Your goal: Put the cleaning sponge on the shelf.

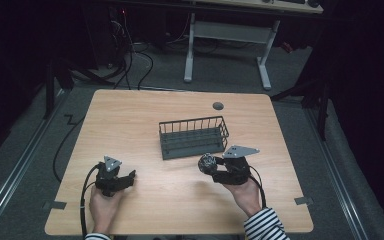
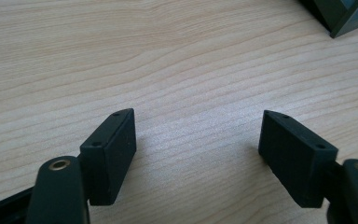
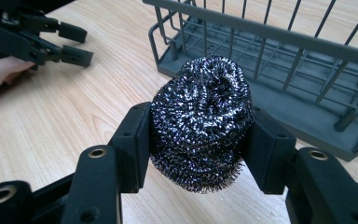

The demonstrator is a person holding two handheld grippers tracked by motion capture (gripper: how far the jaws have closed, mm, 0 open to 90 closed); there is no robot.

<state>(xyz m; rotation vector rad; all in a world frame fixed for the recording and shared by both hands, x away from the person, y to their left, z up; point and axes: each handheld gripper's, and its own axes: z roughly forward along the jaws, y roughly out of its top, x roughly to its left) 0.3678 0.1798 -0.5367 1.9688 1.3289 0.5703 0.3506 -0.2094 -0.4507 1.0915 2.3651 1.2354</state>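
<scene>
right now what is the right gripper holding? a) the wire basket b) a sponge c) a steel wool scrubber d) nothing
c: the right gripper has its jaws pressed against both sides of the steel wool scrubber, and the grey wire basket stands apart behind it on the table.

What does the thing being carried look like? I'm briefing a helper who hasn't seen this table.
On the wooden table, find the grey wire basket near the middle. Just in front of its near right corner, the right gripper clamps a steel wool scourer: a round, glittery dark metallic ball, the one shiny, fuzzy thing here.
</scene>
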